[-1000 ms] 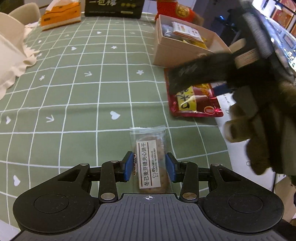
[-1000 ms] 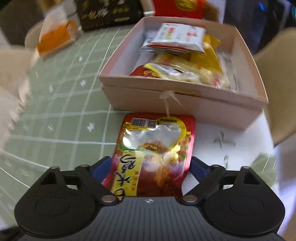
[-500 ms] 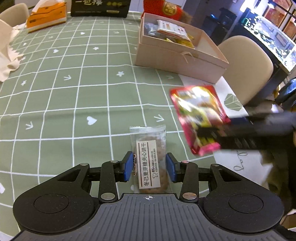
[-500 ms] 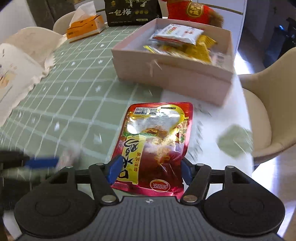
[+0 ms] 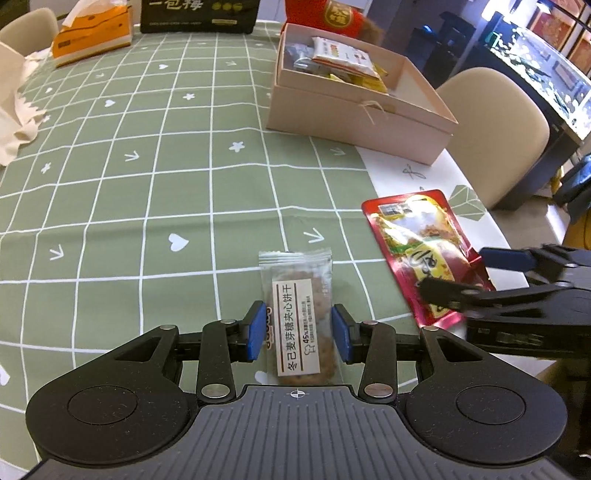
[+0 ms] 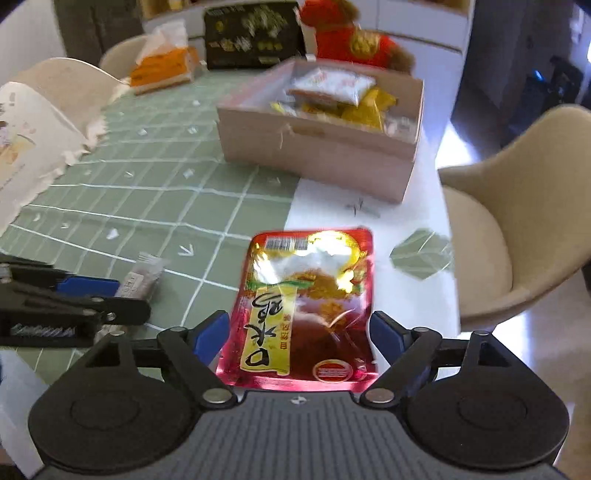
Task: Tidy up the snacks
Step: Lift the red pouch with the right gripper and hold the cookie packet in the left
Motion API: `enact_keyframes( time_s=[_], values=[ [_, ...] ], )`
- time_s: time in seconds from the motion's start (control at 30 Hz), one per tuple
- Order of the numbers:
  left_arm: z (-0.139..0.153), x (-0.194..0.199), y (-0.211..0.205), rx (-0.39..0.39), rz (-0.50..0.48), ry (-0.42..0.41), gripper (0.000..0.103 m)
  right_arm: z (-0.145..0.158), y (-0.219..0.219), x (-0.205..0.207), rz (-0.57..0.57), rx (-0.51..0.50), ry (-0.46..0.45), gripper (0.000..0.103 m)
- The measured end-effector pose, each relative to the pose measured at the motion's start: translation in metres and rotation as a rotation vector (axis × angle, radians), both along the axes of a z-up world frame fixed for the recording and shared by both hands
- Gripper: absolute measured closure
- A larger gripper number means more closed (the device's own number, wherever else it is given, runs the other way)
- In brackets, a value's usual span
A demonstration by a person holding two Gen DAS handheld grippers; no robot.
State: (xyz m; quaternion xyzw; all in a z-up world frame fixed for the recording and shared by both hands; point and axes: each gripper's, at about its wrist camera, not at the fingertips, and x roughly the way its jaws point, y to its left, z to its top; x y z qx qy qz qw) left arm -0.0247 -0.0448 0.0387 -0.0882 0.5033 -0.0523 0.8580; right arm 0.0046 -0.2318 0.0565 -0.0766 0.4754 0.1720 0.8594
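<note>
On the green checked tablecloth [image 5: 147, 192]: two snack packs lie near the front edge, each between a gripper's blue pads.
Left gripper [image 5: 299, 334]: clamped on the clear-wrapped biscuit bar [image 5: 297, 314], a pad pressed against each long side; the bar lies flat, its white label facing up.
Right gripper [image 6: 299, 334]: jaws have just been opening and stand apart, with a gap on each side of the red foil snack pouch [image 6: 306, 306] between them; the pads do not press it.
Red pouch position: flat on the table, partly on the cloth's white border, to the right of the biscuit bar and apart from it.
Pink cardboard box [image 5: 354, 122]: open, farther back on the table, holding several white and yellow snack packets.
Back of table: orange tissue box [image 5: 92, 33], black printed box [image 5: 199, 14], red plush toy [image 6: 351, 40].
Beige chair [image 6: 517, 221]: beside the table's right edge.
</note>
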Motion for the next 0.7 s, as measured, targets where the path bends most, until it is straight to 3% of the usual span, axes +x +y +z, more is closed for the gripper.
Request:
enact_keyframes(
  time_s=[0.07, 0.17, 0.37, 0.6, 0.7],
  values=[
    [0.0, 0.0, 0.001, -0.005, -0.002, -0.001, 0.059, -0.009, 0.001, 0.004, -0.024, 0.013, 0.007, 0.007],
    [-0.001, -0.001, 0.002, -0.01, -0.004, -0.005, 0.059, -0.014, 0.01, 0.003, -0.019, -0.014, -0.015, 0.001],
    [0.0, -0.003, -0.001, 0.007, -0.013, -0.017, 0.058, -0.021, 0.011, -0.002, -0.003, 0.004, -0.109, 0.0],
    [0.0, -0.006, -0.002, 0.012, -0.011, -0.026, 0.058, -0.016, 0.013, 0.002, -0.003, -0.019, -0.044, 0.0],
    [0.0, -0.007, -0.002, 0.012, -0.011, -0.031, 0.058, -0.012, 0.015, 0.008, 0.073, -0.047, 0.024, 0.001]
  ],
)
